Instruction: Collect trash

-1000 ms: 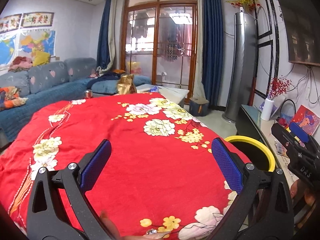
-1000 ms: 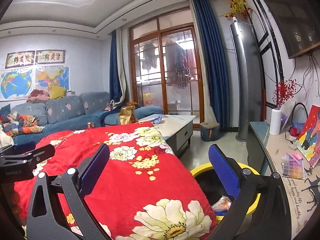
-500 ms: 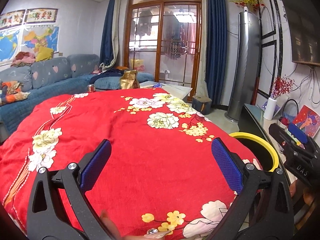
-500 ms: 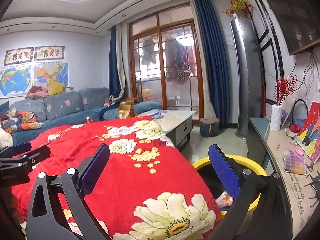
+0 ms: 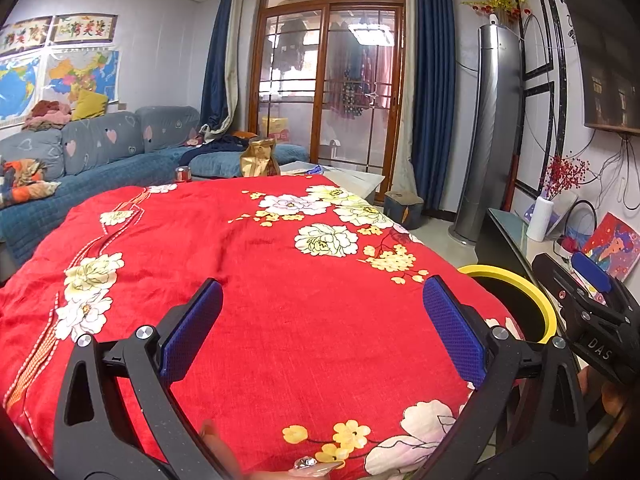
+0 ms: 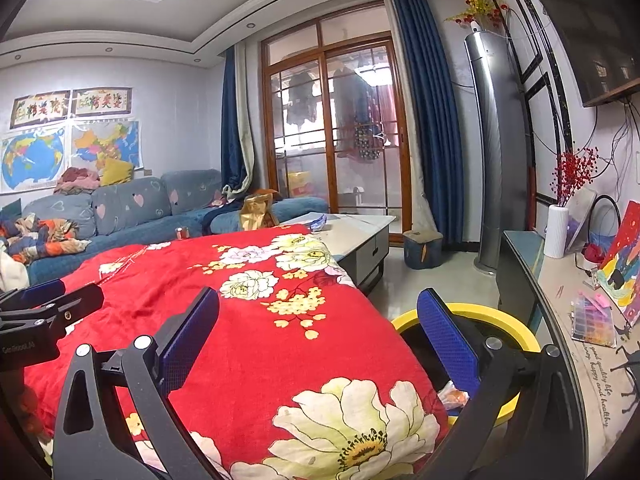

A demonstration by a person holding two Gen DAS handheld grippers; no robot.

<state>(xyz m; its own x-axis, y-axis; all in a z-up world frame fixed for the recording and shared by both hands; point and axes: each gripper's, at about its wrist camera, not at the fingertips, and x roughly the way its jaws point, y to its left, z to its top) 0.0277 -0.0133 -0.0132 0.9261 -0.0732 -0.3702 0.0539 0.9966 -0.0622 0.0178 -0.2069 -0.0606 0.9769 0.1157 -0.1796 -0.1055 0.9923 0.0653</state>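
Observation:
My left gripper (image 5: 322, 308) hangs open over a red flowered cloth (image 5: 260, 280), nothing between its blue pads. My right gripper (image 6: 318, 326) is open too, over the cloth's right edge (image 6: 256, 344). A black bin with a yellow rim (image 6: 500, 330) stands on the floor at the right, with an orange wrapper (image 6: 454, 396) inside it. The same bin (image 5: 516, 284) shows beside my right gripper (image 5: 592, 300) in the left wrist view. A crumpled gold bag (image 6: 256, 212), a small red can (image 6: 182, 233) and a blue wrapper (image 6: 318, 223) sit at the far end.
A blue sofa (image 6: 132, 216) runs along the left wall. A grey low table (image 6: 360, 236) stands beyond the cloth. A cabinet top (image 6: 576, 320) at the right carries a white vase (image 6: 556, 230), a painting and small items. A grey stool (image 6: 422, 248) and tall silver unit (image 6: 492, 160) stand near the glass doors.
Both views have tilted and pulled back slightly, so the cloth sits lower in frame. Both grippers stayed open and empty.

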